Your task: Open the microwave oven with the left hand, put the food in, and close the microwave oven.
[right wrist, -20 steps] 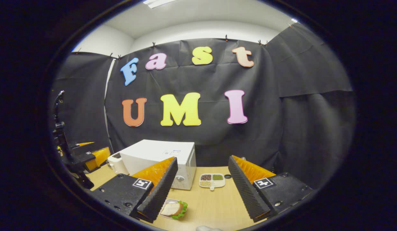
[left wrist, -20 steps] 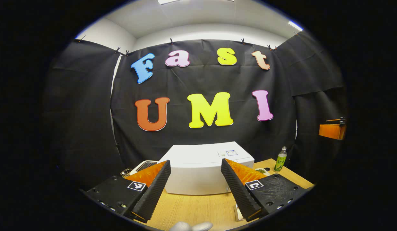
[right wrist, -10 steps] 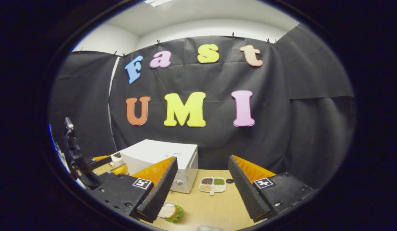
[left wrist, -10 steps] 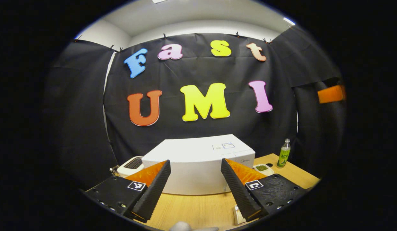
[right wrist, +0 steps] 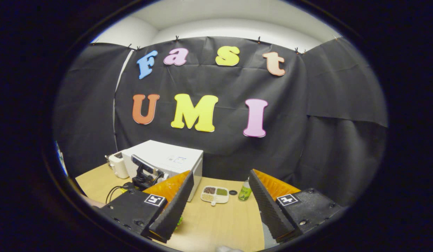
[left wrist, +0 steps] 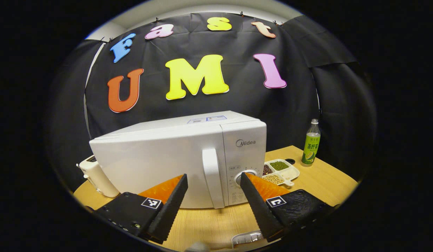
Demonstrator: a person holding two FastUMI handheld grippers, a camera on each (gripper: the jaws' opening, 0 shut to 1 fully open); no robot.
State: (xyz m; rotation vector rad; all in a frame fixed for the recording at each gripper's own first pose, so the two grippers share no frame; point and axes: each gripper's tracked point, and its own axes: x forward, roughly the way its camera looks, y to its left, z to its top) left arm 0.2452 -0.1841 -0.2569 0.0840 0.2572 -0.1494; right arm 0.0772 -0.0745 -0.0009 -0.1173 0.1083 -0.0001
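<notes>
A white microwave (left wrist: 156,157) stands on the wooden table (left wrist: 205,224) with its door closed; in the left gripper view its vertical handle (left wrist: 212,164) is dead ahead. My left gripper (left wrist: 212,176) is open, a short way in front of the door and level with the handle, touching nothing. In the right gripper view the microwave (right wrist: 167,157) sits at the left, with the left gripper's body (right wrist: 144,173) in front of it. My right gripper (right wrist: 220,173) is open and empty above the table. A green edge of the food (right wrist: 180,220) peeks past its left finger.
A divided dish of beans (left wrist: 279,169) lies right of the microwave, and a green bottle (left wrist: 311,143) stands beyond it. A white toaster (left wrist: 97,176) sits at the microwave's left. A pale dish rim (left wrist: 246,238) lies under my left gripper. Bare table (right wrist: 220,224) lies under my right gripper.
My left gripper has dropped lower and come closer to the microwave, so the door face and handle now show. The right gripper has shifted, and its finger now hides most of the food.
</notes>
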